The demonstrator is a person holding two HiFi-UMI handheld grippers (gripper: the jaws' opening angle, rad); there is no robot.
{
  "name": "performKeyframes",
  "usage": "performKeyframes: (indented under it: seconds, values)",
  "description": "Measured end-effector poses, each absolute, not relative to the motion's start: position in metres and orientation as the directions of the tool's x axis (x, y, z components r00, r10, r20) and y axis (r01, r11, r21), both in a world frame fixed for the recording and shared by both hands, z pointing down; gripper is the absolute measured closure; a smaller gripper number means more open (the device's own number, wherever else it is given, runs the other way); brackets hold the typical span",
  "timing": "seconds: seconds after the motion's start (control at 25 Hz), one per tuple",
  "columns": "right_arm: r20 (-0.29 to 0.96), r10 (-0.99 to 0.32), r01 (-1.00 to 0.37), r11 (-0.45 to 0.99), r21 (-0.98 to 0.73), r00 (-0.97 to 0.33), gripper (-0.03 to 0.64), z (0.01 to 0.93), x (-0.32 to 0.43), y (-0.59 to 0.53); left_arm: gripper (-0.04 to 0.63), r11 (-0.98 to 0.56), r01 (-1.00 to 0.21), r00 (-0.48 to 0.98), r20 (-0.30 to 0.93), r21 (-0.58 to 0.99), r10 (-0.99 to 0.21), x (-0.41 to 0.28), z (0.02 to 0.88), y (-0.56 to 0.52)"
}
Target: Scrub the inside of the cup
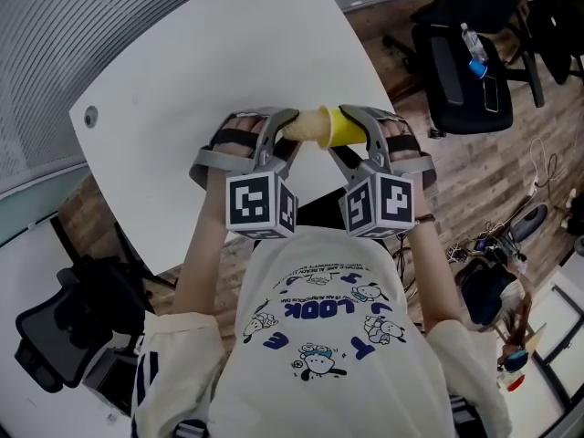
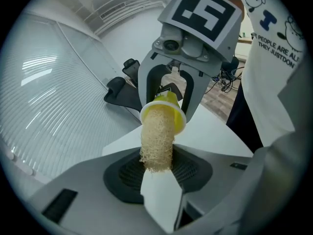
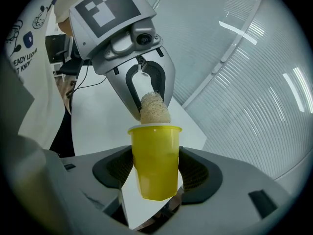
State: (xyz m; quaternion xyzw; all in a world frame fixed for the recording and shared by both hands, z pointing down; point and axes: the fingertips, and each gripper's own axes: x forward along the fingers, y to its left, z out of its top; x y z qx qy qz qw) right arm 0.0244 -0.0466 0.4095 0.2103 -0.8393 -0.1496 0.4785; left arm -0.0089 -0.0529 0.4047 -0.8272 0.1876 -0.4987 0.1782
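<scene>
Above the near edge of the white table (image 1: 228, 53) I hold two things end to end. My left gripper (image 1: 288, 128) is shut on a tan loofah sponge (image 1: 307, 128). In the left gripper view the left gripper (image 2: 157, 174) clamps the sponge (image 2: 156, 136) at its near end. The far end of the sponge is pushed into the mouth of a yellow cup (image 2: 179, 120). My right gripper (image 1: 361, 128) is shut on that cup (image 1: 347, 128). In the right gripper view the right gripper (image 3: 155, 182) grips the cup (image 3: 155, 160) by its sides, and the sponge (image 3: 154, 110) sticks out of its rim.
A black office chair (image 1: 465, 71) with a bottle (image 1: 474, 48) on it stands at the right on the wooden floor. Another dark chair (image 1: 64, 327) is at the lower left. The table has a small round grommet (image 1: 90, 116). A ribbed wall runs along the left.
</scene>
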Motion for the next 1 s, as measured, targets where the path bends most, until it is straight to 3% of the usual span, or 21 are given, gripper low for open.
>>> performKeyframes:
  seconds: [0.32,0.76,1.0]
  values:
    - [0.75,-0.478,-0.214,0.877,0.43,-0.457,0.342,0.412,0.022,-0.048,0.431,-0.828,-0.063,0.402,0.745,-0.557,-0.532,-0.006,0.403,-0.057]
    - [0.763,-0.44,-0.231,0.898,0.374,-0.474,0.344,0.41,0.017,-0.054,0.431,-0.649,0.083,0.333,0.635,-0.757,-0.697,-0.003,0.388,-0.069]
    - [0.776,-0.413,-0.235,0.911,0.34,-0.478,0.342,0.41,0.017,-0.053,0.431,-0.621,0.117,0.346,0.618,-0.775,-0.706,0.001,0.388,-0.067]
